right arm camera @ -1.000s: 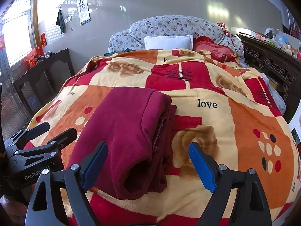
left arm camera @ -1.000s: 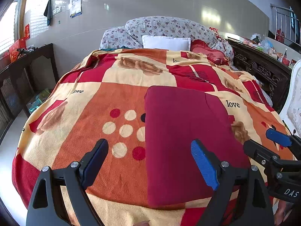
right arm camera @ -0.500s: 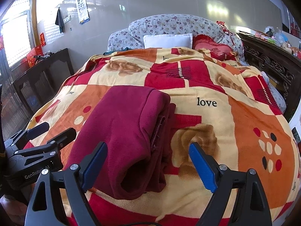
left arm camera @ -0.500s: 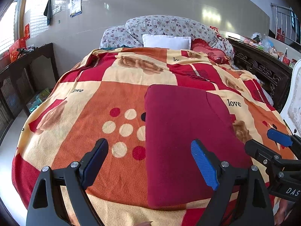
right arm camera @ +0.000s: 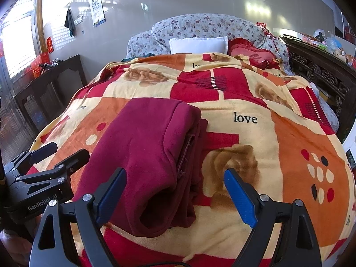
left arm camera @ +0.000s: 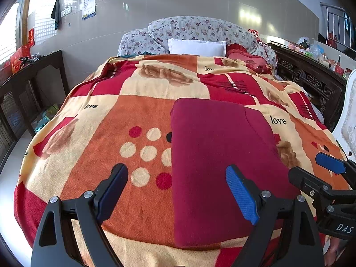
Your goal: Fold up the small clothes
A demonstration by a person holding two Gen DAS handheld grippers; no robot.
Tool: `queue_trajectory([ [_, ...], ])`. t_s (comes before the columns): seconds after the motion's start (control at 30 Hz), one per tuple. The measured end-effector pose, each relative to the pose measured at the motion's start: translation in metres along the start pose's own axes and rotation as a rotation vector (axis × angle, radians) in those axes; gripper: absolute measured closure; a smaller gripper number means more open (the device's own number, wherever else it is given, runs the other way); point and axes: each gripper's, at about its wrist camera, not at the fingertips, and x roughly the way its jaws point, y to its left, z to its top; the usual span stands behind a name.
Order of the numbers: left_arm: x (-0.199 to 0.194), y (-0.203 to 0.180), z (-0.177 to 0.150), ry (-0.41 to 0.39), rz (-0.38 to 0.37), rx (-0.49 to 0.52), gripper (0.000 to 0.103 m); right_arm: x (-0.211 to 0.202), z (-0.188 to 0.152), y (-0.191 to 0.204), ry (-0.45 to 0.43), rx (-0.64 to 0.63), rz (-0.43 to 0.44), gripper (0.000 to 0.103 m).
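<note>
A: How was the garment (left arm camera: 222, 166) judged to handle?

B: It was taken to be soft, thick and light, a fleece-like cloth that would sag and slump when lifted but would not slip easily between ribbed pads. Nothing fragile was expected of it.

A: Where was a hold thought best taken?

B: At the near corners or along the layered right edge, where all the plies could be pinched together; a hold on the top layer alone was judged likely to let the fold fall open.

A: How did it look, and where was it lying?

B: A dark red piece was seen, already folded into a neat rectangle, smooth on top. In the right wrist view (right arm camera: 144, 155) stacked layers and a seam were shown along its right side. It was laid on the patterned blanket (left arm camera: 100, 155) near the foot of the bed.

A: And the tools?

B: The left tool (left arm camera: 175, 191) was held wide open above the garment's near left edge, with nothing gripped. The right tool (right arm camera: 175, 193) was likewise spread wide over the near right edge, and nothing was pressed by its pads.
</note>
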Motion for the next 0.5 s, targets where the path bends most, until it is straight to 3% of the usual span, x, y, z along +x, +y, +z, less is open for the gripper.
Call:
queue_trajectory([
  [0.5, 0.0078, 0.0057, -0.0026, -0.007, -0.002, 0.013, 0.014, 0.0049, -0.0013, 0.002, 0.013, 0.0, 0.001, 0.011],
])
